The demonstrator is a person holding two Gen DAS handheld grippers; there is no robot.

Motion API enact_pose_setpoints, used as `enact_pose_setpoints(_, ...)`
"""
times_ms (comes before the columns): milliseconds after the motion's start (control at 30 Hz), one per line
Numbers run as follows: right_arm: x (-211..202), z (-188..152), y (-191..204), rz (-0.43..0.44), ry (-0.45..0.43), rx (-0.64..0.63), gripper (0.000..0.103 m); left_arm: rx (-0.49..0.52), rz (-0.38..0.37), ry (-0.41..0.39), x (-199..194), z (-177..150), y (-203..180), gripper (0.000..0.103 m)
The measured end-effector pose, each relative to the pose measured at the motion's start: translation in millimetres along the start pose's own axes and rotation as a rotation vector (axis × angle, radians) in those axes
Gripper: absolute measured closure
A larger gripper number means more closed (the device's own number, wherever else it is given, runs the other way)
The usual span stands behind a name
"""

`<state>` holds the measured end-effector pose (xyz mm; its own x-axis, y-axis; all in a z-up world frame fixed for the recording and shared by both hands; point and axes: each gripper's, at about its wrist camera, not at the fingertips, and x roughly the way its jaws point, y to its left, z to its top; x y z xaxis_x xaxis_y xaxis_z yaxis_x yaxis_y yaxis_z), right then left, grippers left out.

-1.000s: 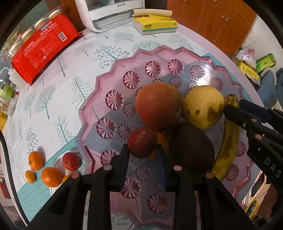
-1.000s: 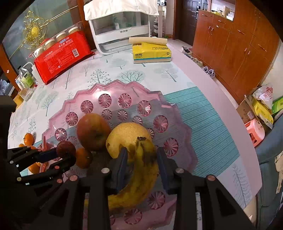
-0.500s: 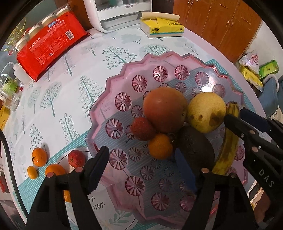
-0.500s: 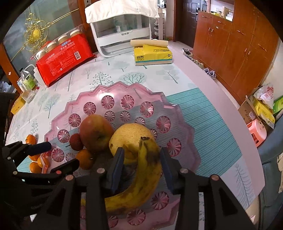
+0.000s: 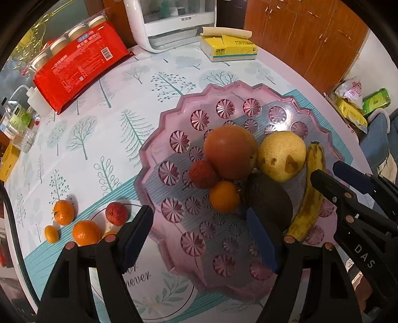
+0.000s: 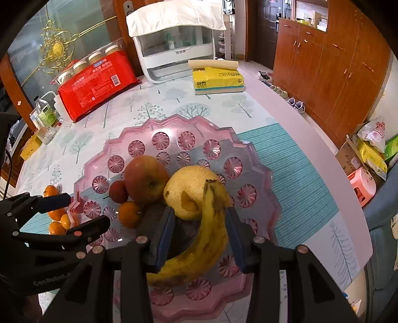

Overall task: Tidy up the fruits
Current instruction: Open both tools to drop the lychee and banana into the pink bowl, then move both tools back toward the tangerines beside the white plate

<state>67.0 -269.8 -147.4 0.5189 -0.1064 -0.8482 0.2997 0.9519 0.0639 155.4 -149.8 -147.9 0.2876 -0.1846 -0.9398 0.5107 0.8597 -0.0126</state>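
Observation:
A pink plastic tray [image 5: 159,129] [image 6: 258,159] holds a red apple [image 5: 230,151] [image 6: 145,179], a yellow pear [image 5: 281,155] [image 6: 189,188], a banana [image 5: 309,196] [image 6: 206,238], a dark avocado [image 5: 270,198], a red lychee [image 5: 202,174] [image 6: 119,191] and a small orange [image 5: 223,196] [image 6: 129,213]. My left gripper [image 5: 199,233] is open and empty, raised over the tray's near left rim. My right gripper [image 6: 199,231] is open, its jaws either side of the banana lying in the tray. Several small oranges [image 5: 85,232] and a second lychee [image 5: 116,213] lie on the table left of the tray.
A red multipack of jars [image 5: 74,64], a white appliance [image 5: 174,22] and a yellow tissue pack [image 5: 228,47] stand at the back of the table. Bottles and a glass [image 5: 22,119] sit at the far left. The table's edge runs along the right [image 6: 323,149].
My left gripper let go of the lychee beside the apple, opened wide and drew back to the left. My right gripper opened a little around the banana.

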Motion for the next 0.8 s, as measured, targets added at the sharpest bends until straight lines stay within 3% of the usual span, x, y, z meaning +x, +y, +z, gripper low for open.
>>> enact_pose_setpoints(333,-16.6,-12.9,9.6,0.003,-0.019,-0.002,0.06,-0.023,0.003,-0.025,-23.0,-20.6,9.1,0.02)
enact_pose_setpoints(800,-45.4,-31.5,34.5,0.004,-0.052,-0.009,0.06,-0.028,-0.001,-0.052,-53.0,-49.0,27.2,0.019)
